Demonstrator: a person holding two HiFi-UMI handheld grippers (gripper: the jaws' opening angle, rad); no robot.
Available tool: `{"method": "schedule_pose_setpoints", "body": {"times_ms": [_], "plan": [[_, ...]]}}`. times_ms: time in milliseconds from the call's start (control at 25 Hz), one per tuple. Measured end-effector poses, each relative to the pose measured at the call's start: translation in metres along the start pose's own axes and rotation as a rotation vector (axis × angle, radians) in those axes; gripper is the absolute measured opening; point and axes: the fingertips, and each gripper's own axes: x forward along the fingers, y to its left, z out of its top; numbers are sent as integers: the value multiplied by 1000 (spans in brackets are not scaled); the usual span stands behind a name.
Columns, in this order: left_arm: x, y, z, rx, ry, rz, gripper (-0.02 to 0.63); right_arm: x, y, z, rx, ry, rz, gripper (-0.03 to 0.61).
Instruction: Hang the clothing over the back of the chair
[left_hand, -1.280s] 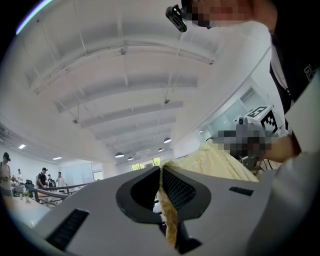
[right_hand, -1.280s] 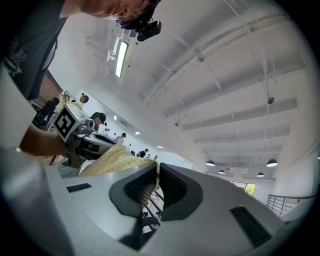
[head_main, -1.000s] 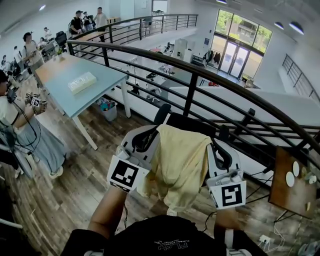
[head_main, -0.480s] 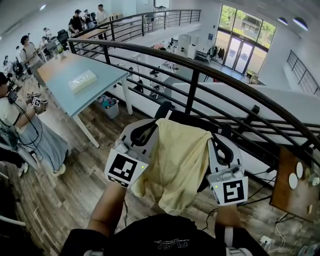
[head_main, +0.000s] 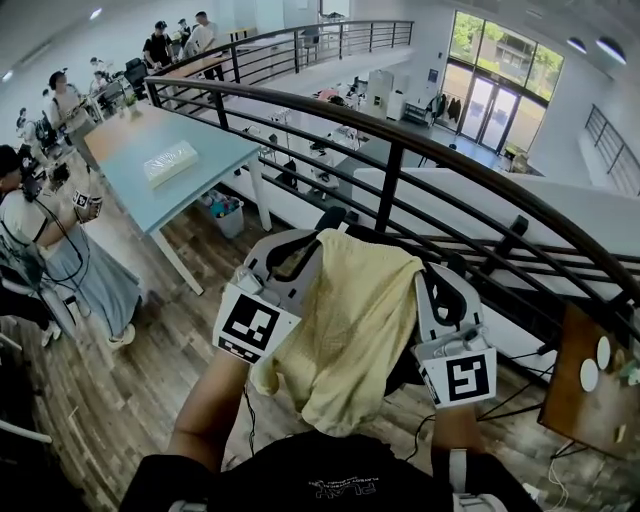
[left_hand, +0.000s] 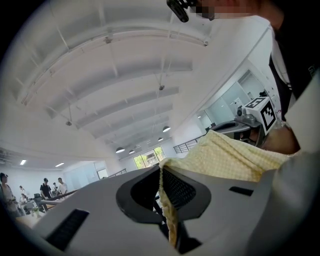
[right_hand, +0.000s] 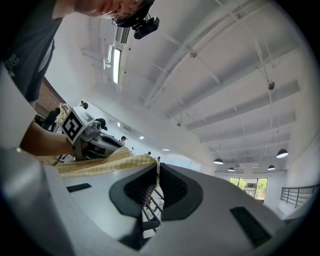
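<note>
Both claws have carried the yellow shirt (head_main: 345, 320) a little closer to the chair (head_main: 333, 216), and the cloth now covers more of the black backrest than a second ago. The left claw (head_main: 300, 255) is clenched on one upper corner of the shirt, and the right claw (head_main: 425, 280) is clenched on the other. The shirt hangs spread between them on the near side of the chair, hiding most of its back.

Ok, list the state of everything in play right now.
Yellow garment: held up, spread between both grippers, lower part hanging loose.
Left gripper: shut on the garment's edge.
Right gripper: shut on the garment's edge.
Chair: mostly hidden behind the garment; contact unclear.
</note>
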Motion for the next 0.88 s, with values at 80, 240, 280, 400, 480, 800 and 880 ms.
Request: {"method": "schedule_pose_setpoints", "body": {"times_ms": [80, 240, 280, 400, 480, 800, 880], "plan": [[4, -4, -3, 8, 24, 1, 29, -2, -3, -5, -8, 5, 22, 28], [5, -8, -8, 21, 67, 12, 29, -7, -2, -11, 26, 6, 59, 28], [5, -9, -9, 26, 75, 13, 29, -7, -1, -12, 41, 3, 60, 28], [8, -8, -12, 20, 86, -4, 29, -7, -2, -15, 68, 2, 49, 28], [10, -9, -14, 4, 88, -25, 29, -9, -3, -24, 52, 27, 48, 28], [18, -16, -20, 38, 112, -135, 31, -13, -6, -33, 38, 97, -6, 28], [19, -16, -21, 44, 109, -156, 30, -13, -5, -36, 26, 119, -16, 28]]}}
